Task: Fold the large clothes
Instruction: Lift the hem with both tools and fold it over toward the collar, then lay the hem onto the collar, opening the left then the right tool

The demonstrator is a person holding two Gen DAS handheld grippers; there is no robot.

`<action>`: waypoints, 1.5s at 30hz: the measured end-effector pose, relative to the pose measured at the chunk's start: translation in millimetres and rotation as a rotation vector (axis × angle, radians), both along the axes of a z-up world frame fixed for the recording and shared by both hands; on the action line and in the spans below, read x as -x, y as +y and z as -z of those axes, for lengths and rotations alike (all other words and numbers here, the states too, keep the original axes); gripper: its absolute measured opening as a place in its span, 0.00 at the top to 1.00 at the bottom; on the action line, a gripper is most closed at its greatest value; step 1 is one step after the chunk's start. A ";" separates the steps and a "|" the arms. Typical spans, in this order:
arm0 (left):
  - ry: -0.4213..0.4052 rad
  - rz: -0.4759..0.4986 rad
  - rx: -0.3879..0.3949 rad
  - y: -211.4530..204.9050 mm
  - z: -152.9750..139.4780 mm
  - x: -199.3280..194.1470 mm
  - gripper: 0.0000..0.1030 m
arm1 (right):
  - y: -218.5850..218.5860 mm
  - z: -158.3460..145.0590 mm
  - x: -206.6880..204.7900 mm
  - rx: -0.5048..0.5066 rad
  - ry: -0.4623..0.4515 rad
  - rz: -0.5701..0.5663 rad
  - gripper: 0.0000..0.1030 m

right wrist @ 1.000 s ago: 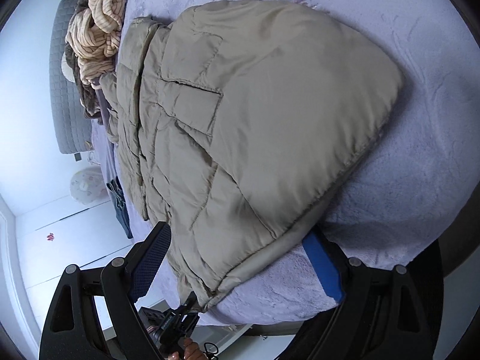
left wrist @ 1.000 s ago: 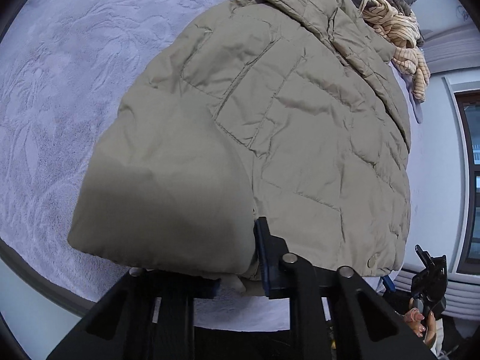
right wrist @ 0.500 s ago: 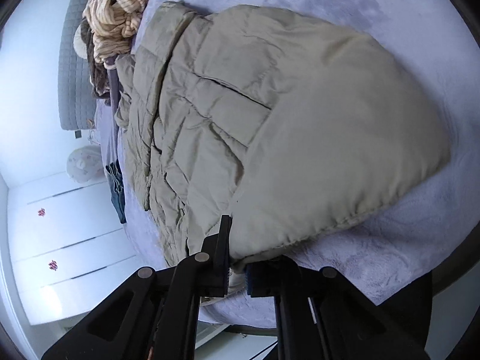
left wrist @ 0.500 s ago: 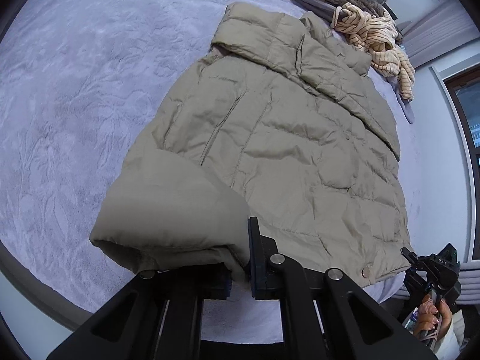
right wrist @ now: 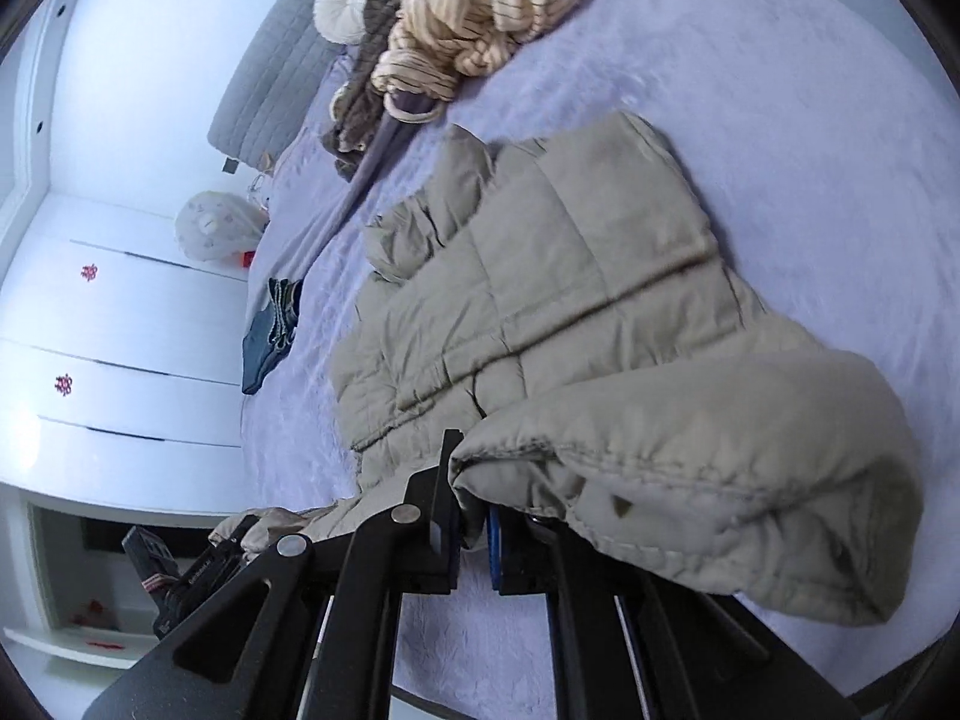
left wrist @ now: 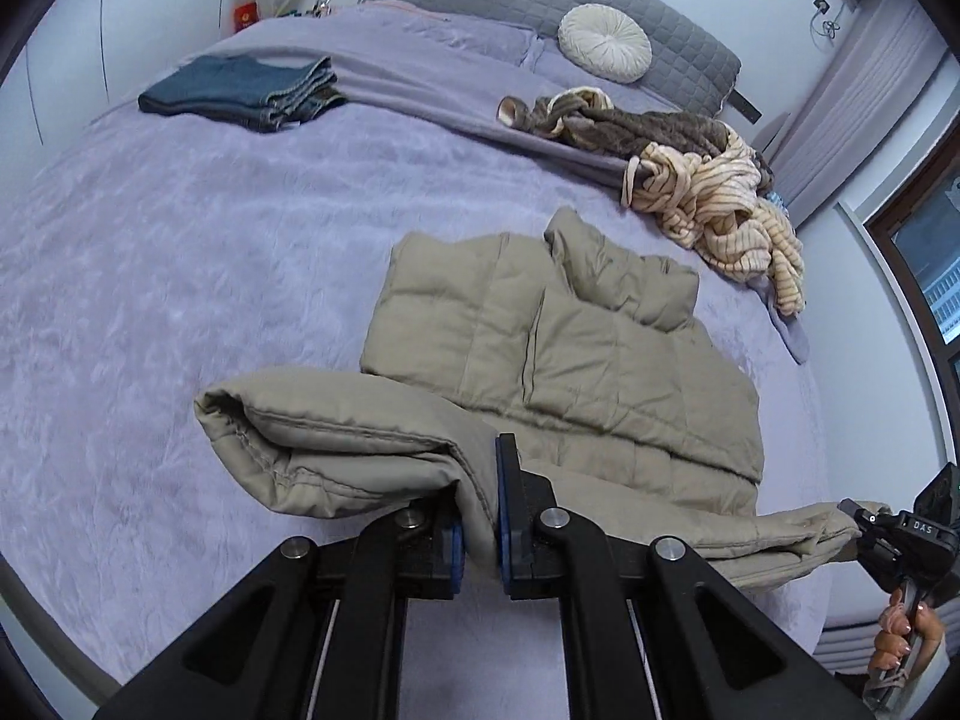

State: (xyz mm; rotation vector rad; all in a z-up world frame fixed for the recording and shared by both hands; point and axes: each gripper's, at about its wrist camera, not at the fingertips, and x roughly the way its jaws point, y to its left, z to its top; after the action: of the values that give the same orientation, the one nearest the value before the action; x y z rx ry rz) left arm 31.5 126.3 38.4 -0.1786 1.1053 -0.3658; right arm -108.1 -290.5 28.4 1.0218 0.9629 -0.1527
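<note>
1. At the bed's (left wrist: 150, 276) near edge, the left gripper (left wrist: 477, 531) is clamped on the puffer jacket's (left wrist: 606, 360) hem corner, lifted off the cover.
2. The right gripper (right wrist: 474, 531) pinches the opposite hem corner.
3. The fold looks barely begun: the collar end lies flat mid-bed.
4. Folded jeans (left wrist: 240, 90) sit far-left; a crumpled pile (left wrist: 714, 198) waits far-right.
5. The jacket's sleeves are hidden.

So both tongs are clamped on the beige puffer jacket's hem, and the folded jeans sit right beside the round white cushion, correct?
Not quite. The folded blue jeans lie far from the round white cushion, across the bed, as the left wrist view shows. Both tongs do grip the beige puffer jacket.
</note>
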 end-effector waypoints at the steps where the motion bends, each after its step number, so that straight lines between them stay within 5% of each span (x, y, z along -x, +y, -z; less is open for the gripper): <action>1: -0.014 -0.005 -0.009 -6.9 -3.1 -12.0 0.91 | -5.3 -6.0 -14.3 0.020 -0.008 -0.022 0.93; 7: -0.066 -0.042 -0.084 -50.4 -4.8 -88.8 0.91 | -35.0 -21.8 -105.7 0.132 -0.018 -0.115 0.93; 13: -0.019 -0.064 -0.158 -89.0 35.0 -163.4 0.91 | -63.6 16.3 -177.4 0.146 0.042 -0.091 0.93; 25: 0.093 0.001 -0.294 -142.0 155.9 -239.3 0.90 | -103.6 138.8 -221.3 0.019 0.166 0.058 0.93; 31: 0.099 0.011 -0.296 -144.8 169.7 -248.2 0.90 | -108.8 156.7 -234.1 -0.005 0.165 0.049 0.92; 33: 0.083 0.025 -0.280 -139.9 161.1 -244.1 0.89 | -108.7 149.4 -233.3 -0.001 0.167 0.031 0.86; 34: 0.073 0.027 -0.271 -136.6 156.0 -241.1 0.83 | -108.3 144.3 -233.0 0.011 0.167 0.019 0.75; 35: 0.062 0.027 -0.266 -132.5 149.9 -237.1 0.65 | -107.8 136.3 -231.4 0.028 0.160 0.008 0.51; 36: 0.052 0.022 -0.264 -128.5 143.0 -232.6 0.51 | -107.9 129.9 -230.9 0.036 0.145 -0.001 0.36; 37: 0.033 0.011 -0.258 -124.6 135.6 -228.4 0.26 | -107.0 121.0 -227.9 0.042 0.116 -0.006 0.22; 40: -0.005 -0.006 -0.225 -117.1 116.2 -215.2 0.24 | -99.8 103.2 -220.5 0.068 0.075 -0.030 0.25; 42: 0.024 0.014 -0.144 -118.3 114.4 -210.1 0.25 | -87.6 100.6 -218.7 0.087 0.065 -0.064 0.61; 43: 0.043 0.044 -0.103 -123.8 117.0 -206.8 0.39 | -78.5 103.9 -220.5 0.100 0.074 -0.099 0.88; 44: 0.059 0.080 -0.084 -131.6 121.5 -203.7 0.57 | -67.6 110.0 -224.0 0.118 0.091 -0.140 0.90; 45: 0.075 0.127 -0.088 -144.6 129.9 -199.6 0.62 | -57.9 116.1 -226.4 0.137 0.101 -0.178 0.90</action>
State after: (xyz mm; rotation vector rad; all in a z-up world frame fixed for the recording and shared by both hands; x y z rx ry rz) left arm 231.0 -18.3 -91.5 -0.0443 1.2080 -0.4258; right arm 118.3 -348.5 -87.7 0.8043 1.1149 -0.1219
